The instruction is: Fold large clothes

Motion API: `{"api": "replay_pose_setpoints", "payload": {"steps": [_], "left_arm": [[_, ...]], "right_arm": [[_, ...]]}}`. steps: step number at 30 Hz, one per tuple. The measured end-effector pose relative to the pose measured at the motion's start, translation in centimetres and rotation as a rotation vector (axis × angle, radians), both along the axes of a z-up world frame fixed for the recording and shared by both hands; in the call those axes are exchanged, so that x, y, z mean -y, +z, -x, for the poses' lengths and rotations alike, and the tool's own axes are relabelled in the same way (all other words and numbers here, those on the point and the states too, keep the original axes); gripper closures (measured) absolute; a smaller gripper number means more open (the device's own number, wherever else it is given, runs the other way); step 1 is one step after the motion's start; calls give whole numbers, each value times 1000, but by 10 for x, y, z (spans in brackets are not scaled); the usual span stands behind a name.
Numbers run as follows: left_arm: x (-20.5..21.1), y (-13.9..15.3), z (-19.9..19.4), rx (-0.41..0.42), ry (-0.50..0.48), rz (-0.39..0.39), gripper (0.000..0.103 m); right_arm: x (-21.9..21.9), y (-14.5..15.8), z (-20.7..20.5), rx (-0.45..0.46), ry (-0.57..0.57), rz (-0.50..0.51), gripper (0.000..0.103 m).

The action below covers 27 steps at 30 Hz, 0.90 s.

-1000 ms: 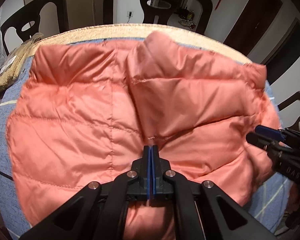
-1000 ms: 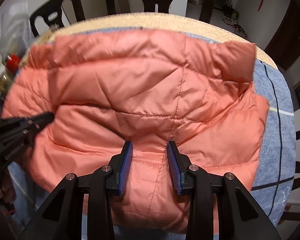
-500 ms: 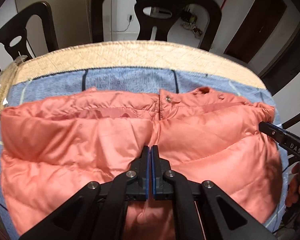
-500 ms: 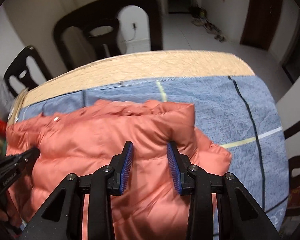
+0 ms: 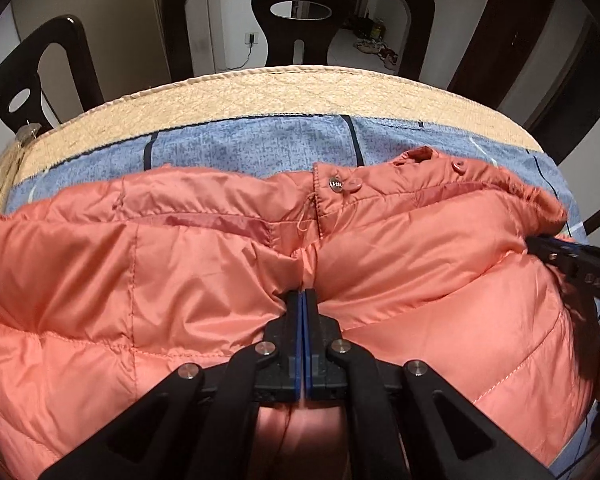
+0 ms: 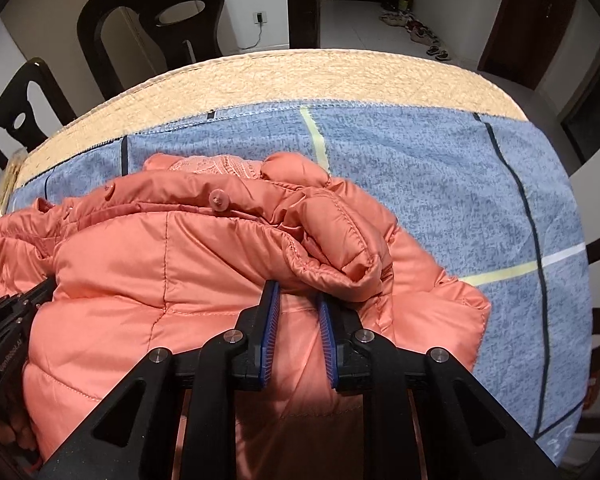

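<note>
Left gripper (image 5: 302,300) is pinching shut on the coral puffer jacket (image 5: 180,280), lying folded on the blue cloth (image 6: 440,184). Right gripper (image 6: 298,304) has just been closing w/ jacket edge between the jaws, prob. gripped. Keep both hands level, lay fold flat, edges aligned.

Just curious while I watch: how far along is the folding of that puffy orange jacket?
One fold looks done: the jacket lies doubled on the blue cloth. Both grippers grip its folded edge, left gripper shut, right gripper just closing. Further folds remain.
</note>
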State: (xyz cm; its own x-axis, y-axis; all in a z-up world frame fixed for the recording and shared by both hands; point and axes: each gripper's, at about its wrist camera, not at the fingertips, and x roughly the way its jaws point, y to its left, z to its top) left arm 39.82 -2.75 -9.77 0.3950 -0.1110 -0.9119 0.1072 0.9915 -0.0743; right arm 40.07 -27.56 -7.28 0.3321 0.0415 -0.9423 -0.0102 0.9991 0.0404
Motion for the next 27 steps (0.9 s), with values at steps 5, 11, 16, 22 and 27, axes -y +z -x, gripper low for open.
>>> {"api": "replay_pose_setpoints", "payload": {"steps": [5,11,16,22,27], "left_arm": [[-19,41,22,48,-14,33,99],[-96,61,90,111,100,18,99],[-127,22,107,71,128,-4,99],[-136,7,99,52,210,61,99],[-139,32,98,27,227,80,100]], "right_arm": [[4,46,54,117,-8,-136,83],[0,41,125,79,40,-108,82],[0,14,120,18,30,-58,84],[-7,1,109,7,22,-18,86],[8,28,113,21,-35,-81,86]]}}
